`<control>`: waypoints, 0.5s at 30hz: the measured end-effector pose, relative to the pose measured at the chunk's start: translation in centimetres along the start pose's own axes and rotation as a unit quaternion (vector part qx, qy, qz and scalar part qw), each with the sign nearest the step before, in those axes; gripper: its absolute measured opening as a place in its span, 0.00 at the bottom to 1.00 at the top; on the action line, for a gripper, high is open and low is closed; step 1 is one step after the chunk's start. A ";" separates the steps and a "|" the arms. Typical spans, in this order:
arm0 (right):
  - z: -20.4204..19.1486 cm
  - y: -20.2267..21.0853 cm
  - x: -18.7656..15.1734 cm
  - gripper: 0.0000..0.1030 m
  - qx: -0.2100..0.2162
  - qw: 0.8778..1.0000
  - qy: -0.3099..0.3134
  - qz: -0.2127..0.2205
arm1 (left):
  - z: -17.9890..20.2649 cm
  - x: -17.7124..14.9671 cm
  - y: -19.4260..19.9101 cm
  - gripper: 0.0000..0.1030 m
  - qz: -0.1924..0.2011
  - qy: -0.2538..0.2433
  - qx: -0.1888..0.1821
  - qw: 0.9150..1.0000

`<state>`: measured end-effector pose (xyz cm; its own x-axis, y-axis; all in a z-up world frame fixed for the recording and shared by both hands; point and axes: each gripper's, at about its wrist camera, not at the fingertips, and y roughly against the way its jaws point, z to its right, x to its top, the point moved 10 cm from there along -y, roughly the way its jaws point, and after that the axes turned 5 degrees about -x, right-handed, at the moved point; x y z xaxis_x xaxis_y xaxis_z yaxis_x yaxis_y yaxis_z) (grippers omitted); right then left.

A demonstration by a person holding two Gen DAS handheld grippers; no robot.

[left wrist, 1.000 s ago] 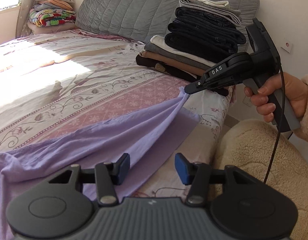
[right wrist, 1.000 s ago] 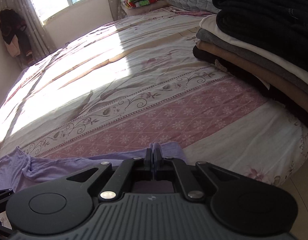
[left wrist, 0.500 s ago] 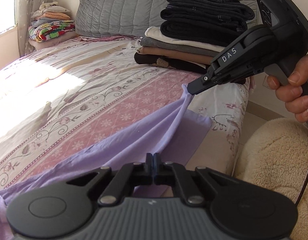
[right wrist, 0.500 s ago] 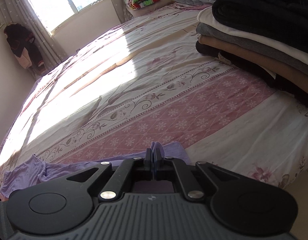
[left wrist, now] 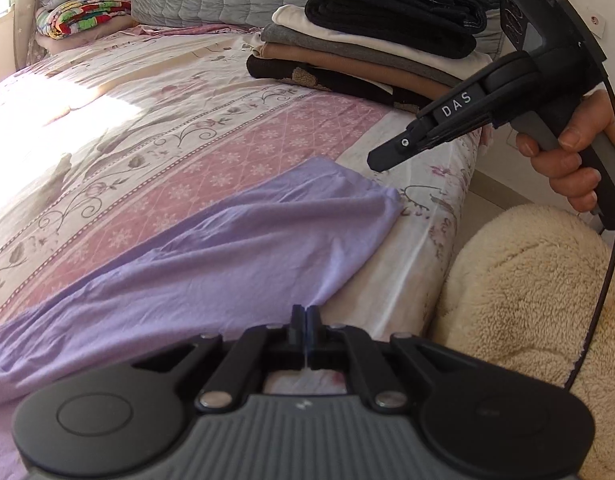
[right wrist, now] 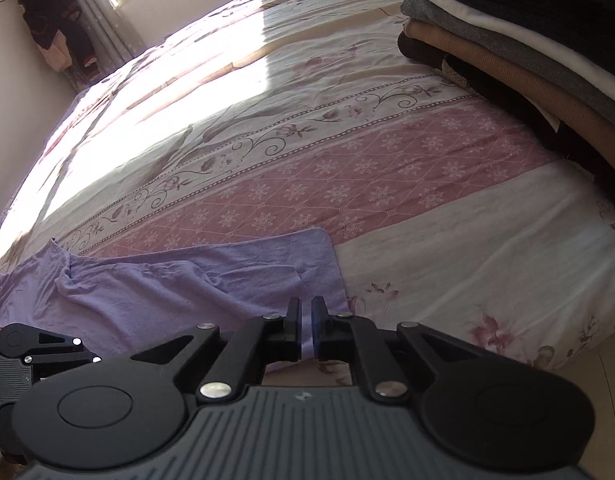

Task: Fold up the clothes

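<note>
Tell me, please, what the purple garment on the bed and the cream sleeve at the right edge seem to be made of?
The purple garment looks like a thin, matte knit, probably cotton jersey: it lies limp with soft, shallow wrinkles and no sheen. The cream sleeve looks like thick fleece or sherpa pile: its surface is nubbly and tufted. The exact fibre of either cannot be told from the pictures.

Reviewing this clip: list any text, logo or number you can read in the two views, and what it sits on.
"DAS": white letters on the black side arm of the right gripper, seen in the left wrist view.
A small pale mark on each gripper's grey ribbed body: too small to read.
No other text is visible.
</note>
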<state>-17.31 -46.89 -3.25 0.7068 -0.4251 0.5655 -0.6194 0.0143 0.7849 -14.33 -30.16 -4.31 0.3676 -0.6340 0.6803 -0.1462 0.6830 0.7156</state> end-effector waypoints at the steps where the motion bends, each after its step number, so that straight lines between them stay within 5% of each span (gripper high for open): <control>1: -0.3 -0.3 0.5 0.07 0.008 1.000 0.007 0.002 | 0.0 0.0 0.0 0.01 0.000 0.001 0.001 1.000; 5: -1.7 -1.9 1.6 0.10 0.035 0.998 0.049 0.008 | 0.1 0.1 -0.1 0.01 -0.001 0.003 0.004 1.000; 8: -2.5 -3.1 1.8 0.35 0.037 0.995 0.091 0.007 | 0.0 0.2 -0.2 0.01 -0.003 0.005 0.004 1.000; 12: -2.9 -3.9 1.8 0.34 0.026 0.990 0.136 0.004 | -0.1 0.4 -0.5 0.01 -0.003 0.008 0.005 1.000; 15: -3.1 -4.5 1.3 0.22 0.016 0.986 0.167 -0.007 | 0.0 0.5 -0.6 0.01 -0.005 0.007 0.006 1.000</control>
<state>-12.53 -44.65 -5.31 0.7855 -0.1030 0.6102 -0.6150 -0.0200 0.7883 -14.05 -30.85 -4.41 0.3819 -0.6350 0.6715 -0.1537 0.6729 0.7236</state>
